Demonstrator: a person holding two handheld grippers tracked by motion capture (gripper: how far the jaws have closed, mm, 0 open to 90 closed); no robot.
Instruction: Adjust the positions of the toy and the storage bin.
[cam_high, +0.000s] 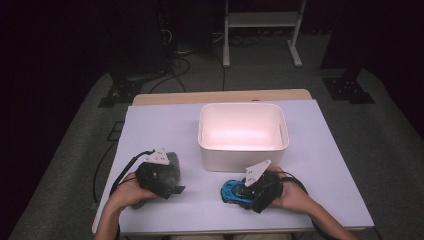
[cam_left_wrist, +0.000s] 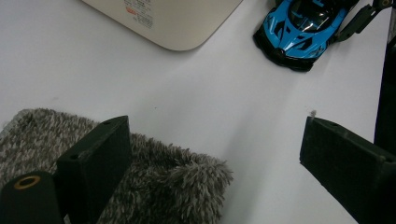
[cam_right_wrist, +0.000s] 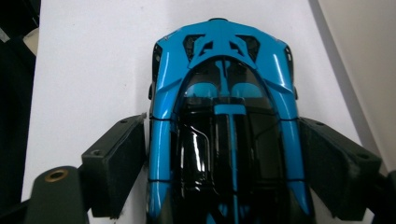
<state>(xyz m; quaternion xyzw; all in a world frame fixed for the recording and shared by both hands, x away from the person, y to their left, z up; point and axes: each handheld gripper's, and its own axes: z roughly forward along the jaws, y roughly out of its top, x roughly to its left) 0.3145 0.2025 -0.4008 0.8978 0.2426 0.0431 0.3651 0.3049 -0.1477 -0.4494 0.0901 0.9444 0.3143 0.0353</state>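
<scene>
A blue and black toy car (cam_high: 233, 191) (cam_right_wrist: 223, 65) rests on the white table just in front of the white bin (cam_high: 240, 157). My right gripper (cam_high: 246, 193) (cam_right_wrist: 222, 122) is shut on the car, one jaw pressed to each flank. At the front left lies a grey fuzzy cloth (cam_high: 174, 161) (cam_left_wrist: 177, 182). My left gripper (cam_high: 174, 189) (cam_left_wrist: 214, 123) hovers open over the cloth's edge: one jaw is above the cloth, the other above bare table. The car (cam_left_wrist: 299, 28) and a finger of the right gripper (cam_left_wrist: 357, 21) lie farther off in the left gripper view.
The white bin (cam_left_wrist: 173, 23) (cam_right_wrist: 364, 56) stands mid-table, lit pink inside, with nothing seen in it. The table's front edge (cam_high: 230, 231) runs just behind the person's hands. A white frame (cam_high: 260, 20) and cables are on the floor beyond the table.
</scene>
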